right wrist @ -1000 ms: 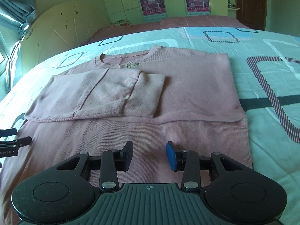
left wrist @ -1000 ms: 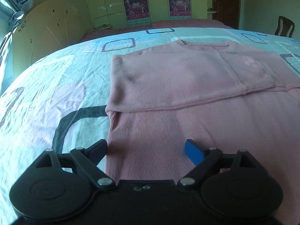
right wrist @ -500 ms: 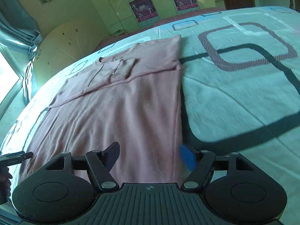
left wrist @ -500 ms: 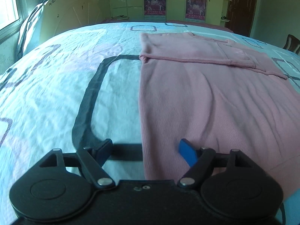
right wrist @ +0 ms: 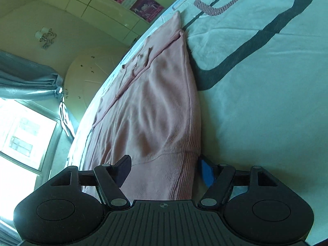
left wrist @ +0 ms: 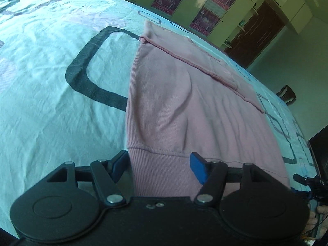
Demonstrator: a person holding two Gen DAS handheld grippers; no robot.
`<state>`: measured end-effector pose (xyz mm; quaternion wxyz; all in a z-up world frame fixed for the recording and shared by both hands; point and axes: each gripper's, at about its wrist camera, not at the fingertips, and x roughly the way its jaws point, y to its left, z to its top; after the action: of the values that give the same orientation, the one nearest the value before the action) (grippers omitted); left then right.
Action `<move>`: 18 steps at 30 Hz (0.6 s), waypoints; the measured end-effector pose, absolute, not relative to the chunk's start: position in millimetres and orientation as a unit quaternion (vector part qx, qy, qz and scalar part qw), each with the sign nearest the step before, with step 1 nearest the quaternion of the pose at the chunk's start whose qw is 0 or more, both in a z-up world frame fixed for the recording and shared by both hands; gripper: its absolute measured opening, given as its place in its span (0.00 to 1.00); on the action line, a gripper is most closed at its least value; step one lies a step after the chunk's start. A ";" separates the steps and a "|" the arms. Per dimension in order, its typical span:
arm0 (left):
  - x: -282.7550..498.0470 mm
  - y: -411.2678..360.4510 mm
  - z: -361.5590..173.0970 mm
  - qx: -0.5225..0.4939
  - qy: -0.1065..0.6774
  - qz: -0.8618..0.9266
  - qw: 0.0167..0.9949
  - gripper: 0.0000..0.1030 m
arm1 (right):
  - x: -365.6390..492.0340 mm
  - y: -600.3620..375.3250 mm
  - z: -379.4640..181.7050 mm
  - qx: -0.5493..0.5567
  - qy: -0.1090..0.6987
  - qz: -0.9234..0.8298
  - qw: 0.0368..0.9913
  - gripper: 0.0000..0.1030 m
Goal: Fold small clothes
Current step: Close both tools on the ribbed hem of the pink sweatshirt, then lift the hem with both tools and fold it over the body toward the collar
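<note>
A pink ribbed sweater (left wrist: 180, 106) lies flat on the bed, sleeves folded across its chest. My left gripper (left wrist: 158, 166) is open, its jaws astride the sweater's ribbed bottom hem at the left corner. My right gripper (right wrist: 165, 170) is open, its jaws astride the hem at the right corner of the sweater (right wrist: 151, 112). The hem fabric sits between both pairs of jaws and puckers a little upward. The right gripper also shows at the far right of the left wrist view (left wrist: 311, 182).
The bed (left wrist: 41, 82) has a pale blue sheet with dark rounded-square patterns. A round headboard (right wrist: 88, 71) and curtained window (right wrist: 24, 133) lie at the left. Wardrobes with posters (left wrist: 205, 14), a brown door (left wrist: 258, 32) and a chair (left wrist: 287, 96) stand beyond the bed.
Both grippers have drawn back from the sweater's middle to its bottom hem, tilted, and now straddle its two corners. The hem has wrinkled slightly.
</note>
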<state>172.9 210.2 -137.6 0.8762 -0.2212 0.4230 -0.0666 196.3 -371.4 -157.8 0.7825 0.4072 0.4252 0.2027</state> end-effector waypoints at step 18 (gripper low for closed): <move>174.9 190.8 -129.9 -0.156 0.424 -0.040 0.891 0.03 | 207.9 -370.2 -146.2 0.323 0.413 0.249 0.814 0.09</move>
<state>174.9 190.8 -129.9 0.8911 -0.1560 0.4243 -0.0397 207.9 -370.2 -146.2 0.8145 0.3227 0.4127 0.2494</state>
